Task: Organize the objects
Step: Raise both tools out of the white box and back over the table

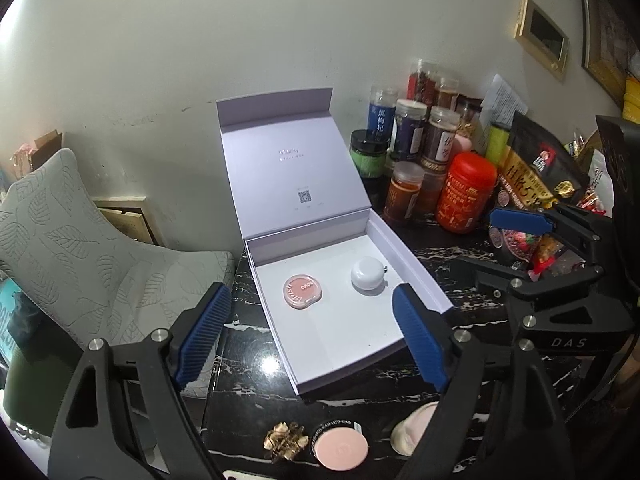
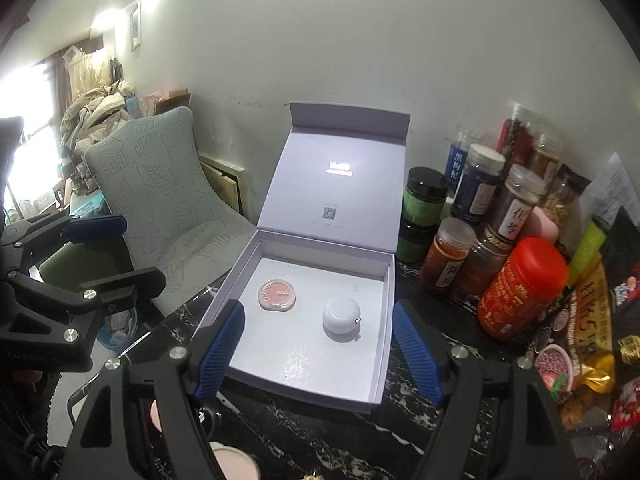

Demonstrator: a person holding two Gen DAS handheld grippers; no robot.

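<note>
White box open, pink compact inside, both tongs released – left, right – peach puff half hidden

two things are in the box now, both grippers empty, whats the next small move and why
Probably lower the left gripper to the black-rimmed pink compact near the table edge. Both grippers are open and empty; the white box holds only the pink blush and white round case, with room left.

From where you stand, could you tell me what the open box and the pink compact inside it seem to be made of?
Open box: probably rigid paperboard with a matte pale lilac finish; straight folded walls, no shine. Pink compact: looks like clear glossy plastic over pink powder; its rim is see-through, though glass cannot be ruled out.
</note>
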